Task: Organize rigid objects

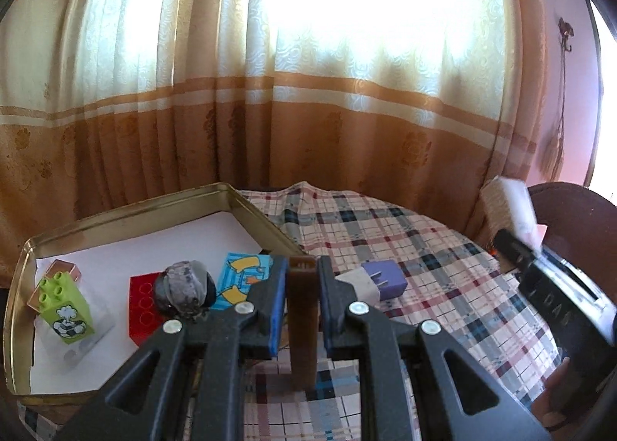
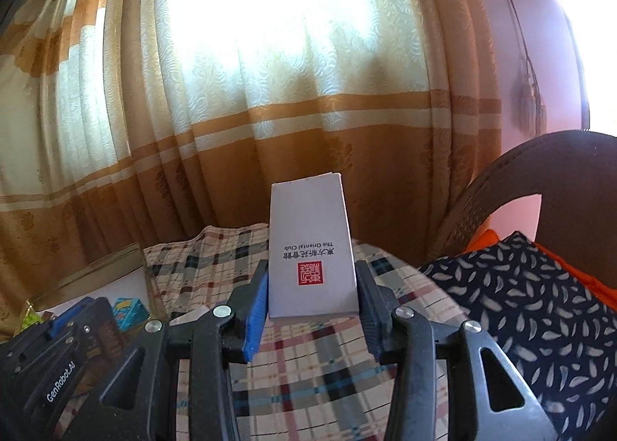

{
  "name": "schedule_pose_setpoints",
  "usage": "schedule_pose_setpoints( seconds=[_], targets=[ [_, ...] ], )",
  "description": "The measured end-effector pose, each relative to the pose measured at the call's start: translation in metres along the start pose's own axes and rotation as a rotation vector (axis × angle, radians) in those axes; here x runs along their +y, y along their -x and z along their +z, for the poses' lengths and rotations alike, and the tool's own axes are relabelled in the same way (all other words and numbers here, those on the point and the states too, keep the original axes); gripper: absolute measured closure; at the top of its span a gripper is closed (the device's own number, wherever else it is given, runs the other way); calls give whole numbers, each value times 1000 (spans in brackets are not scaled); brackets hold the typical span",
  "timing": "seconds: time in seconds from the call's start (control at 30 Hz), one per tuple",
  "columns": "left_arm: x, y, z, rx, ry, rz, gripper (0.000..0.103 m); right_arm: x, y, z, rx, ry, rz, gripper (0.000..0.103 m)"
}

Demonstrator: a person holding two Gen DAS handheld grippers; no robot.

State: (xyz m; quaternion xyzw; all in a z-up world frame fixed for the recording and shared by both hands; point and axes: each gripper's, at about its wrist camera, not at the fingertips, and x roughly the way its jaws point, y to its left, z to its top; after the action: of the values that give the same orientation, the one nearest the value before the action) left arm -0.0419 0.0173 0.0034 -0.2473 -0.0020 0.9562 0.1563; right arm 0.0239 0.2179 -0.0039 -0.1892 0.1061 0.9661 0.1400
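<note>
The left tool (image 1: 302, 300) is clamped narrow on a slim brown block (image 1: 303, 321), held upright above the plaid-covered counter (image 1: 424, 248), just right of the gold tin tray (image 1: 127, 209). That tray holds a green brick (image 1: 67, 310), a red brick (image 1: 144, 306), a dark grey lump (image 1: 185, 288) and a blue patterned piece (image 1: 241, 279); a purple block (image 1: 383, 279) lies on the cloth beside the tool. The right tool (image 2: 312, 286) grips a white card box (image 2: 310, 248) with a red seal, carried above the counter near a patterned cushion (image 2: 520, 306).
</note>
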Motion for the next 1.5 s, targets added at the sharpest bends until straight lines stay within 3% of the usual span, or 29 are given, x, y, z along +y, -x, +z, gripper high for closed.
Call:
schedule_pose_setpoints(
  seconds=[1.5],
  targets=[
    [46,23,11,-109,107,27,89,68,14,-11,-25,103,157,58]
  ],
)
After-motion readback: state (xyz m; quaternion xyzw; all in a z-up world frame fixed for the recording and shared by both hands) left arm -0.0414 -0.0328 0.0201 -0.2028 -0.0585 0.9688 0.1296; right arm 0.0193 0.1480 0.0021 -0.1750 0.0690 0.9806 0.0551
